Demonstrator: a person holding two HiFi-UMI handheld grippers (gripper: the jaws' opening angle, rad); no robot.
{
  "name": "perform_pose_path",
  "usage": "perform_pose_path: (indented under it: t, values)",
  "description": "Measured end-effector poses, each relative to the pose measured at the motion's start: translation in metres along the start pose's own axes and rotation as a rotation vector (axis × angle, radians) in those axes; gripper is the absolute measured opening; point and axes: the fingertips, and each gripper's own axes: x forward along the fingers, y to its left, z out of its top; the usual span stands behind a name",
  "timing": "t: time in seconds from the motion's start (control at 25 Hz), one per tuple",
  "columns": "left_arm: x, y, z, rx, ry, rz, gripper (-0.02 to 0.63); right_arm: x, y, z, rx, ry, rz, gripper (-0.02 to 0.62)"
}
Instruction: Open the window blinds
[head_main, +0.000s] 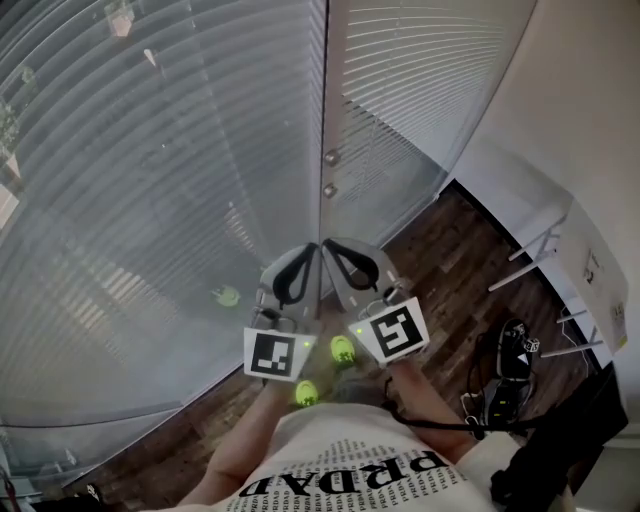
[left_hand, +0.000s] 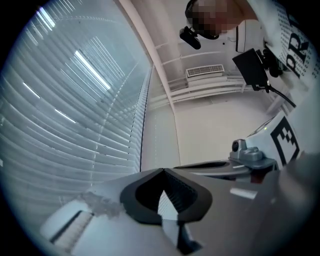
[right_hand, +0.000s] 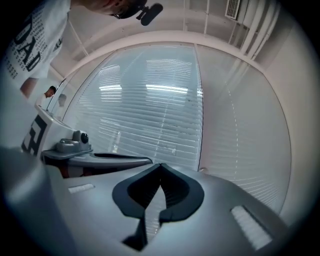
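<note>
Closed white slatted blinds cover a wide window (head_main: 150, 180) and a narrower pane (head_main: 400, 120), with a pale upright frame (head_main: 333, 100) between them. Two small round knobs (head_main: 330, 157) sit on that frame. My left gripper (head_main: 313, 248) and right gripper (head_main: 327, 244) are held side by side, tips nearly touching, pointing at the frame's lower part and short of it. Both are shut with nothing between the jaws. The left gripper (left_hand: 163, 170) faces along the blinds (left_hand: 75, 110). The right gripper (right_hand: 160, 164) faces the blinds (right_hand: 150, 115) and a knob (right_hand: 201, 169).
A white wall runs along the right. A white folding rack (head_main: 560, 250) leans there, and a black device with cables (head_main: 510, 370) lies on the dark wooden floor (head_main: 440, 260). My green shoes (head_main: 342, 348) stand below the grippers.
</note>
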Motion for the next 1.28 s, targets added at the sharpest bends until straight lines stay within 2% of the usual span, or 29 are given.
perform_pose_path:
  t: [0.16, 0.32, 0.44, 0.6, 0.72, 0.92, 1.12, 1.28]
  values:
    - [0.014, 0.004, -0.019, 0.024, -0.006, 0.048, -0.009, 0.008, -0.012, -0.02, -0.009, 0.001, 0.043, 0.008]
    - [0.028, 0.011, -0.022, 0.045, 0.004, 0.089, -0.009, 0.018, -0.024, -0.023, -0.013, 0.007, 0.076, 0.009]
    - [0.031, 0.019, -0.032, 0.058, -0.003, 0.123, -0.008, 0.026, -0.027, -0.033, -0.056, 0.022, 0.086, 0.009]
    - [0.032, 0.032, -0.07, 0.058, -0.015, 0.178, -0.008, 0.036, -0.036, -0.074, -0.129, 0.051, 0.064, 0.014]
    - [0.036, 0.046, -0.074, 0.065, -0.009, 0.223, -0.008, 0.047, -0.049, -0.081, -0.17, 0.078, 0.069, 0.021]
    - [0.037, 0.059, -0.079, 0.075, -0.015, 0.284, -0.008, 0.057, -0.059, -0.088, -0.255, 0.099, 0.073, 0.119]
    - [0.04, 0.064, -0.09, 0.082, -0.012, 0.314, -0.008, 0.066, -0.067, -0.102, -0.294, 0.112, 0.081, 0.135]
    - [0.048, 0.06, -0.086, 0.072, -0.007, 0.307, -0.008, 0.07, -0.071, -0.102, -0.3, 0.124, 0.093, 0.138]
